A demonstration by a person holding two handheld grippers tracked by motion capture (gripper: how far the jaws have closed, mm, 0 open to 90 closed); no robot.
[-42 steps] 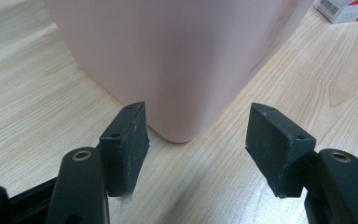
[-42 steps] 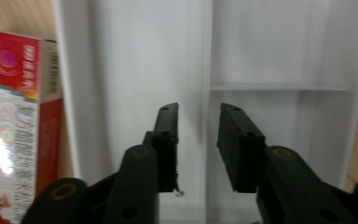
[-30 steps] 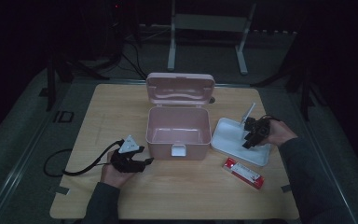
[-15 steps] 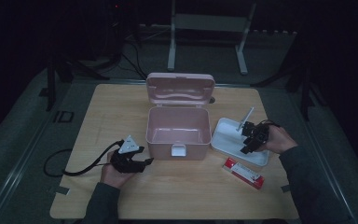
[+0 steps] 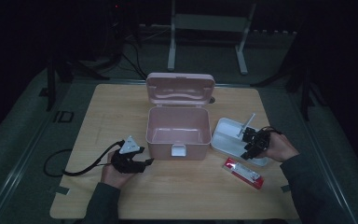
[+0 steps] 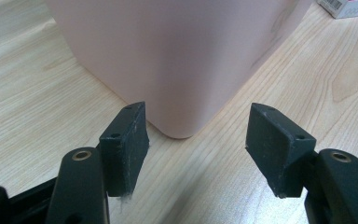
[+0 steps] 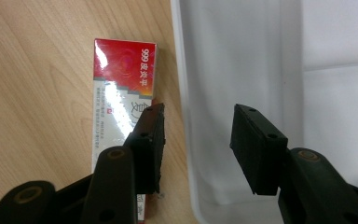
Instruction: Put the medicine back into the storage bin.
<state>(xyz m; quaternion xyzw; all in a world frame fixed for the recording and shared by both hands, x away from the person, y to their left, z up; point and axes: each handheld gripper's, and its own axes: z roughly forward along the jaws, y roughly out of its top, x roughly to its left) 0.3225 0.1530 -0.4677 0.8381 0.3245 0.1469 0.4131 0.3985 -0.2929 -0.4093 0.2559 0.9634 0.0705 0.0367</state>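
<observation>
While the red-and-white box (image 7: 123, 98) is lying flat on the surface (image 5: 121, 107) just beside the white tray (image 7: 242, 56), the right hand-held gripper (image 7: 196, 140) is hovering over the tray's rim, released, its jaws having just been opening with nothing clasped. The left hand-held gripper (image 6: 196, 140) is sitting released, facing a corner of the open pink case (image 5: 179, 128).
</observation>
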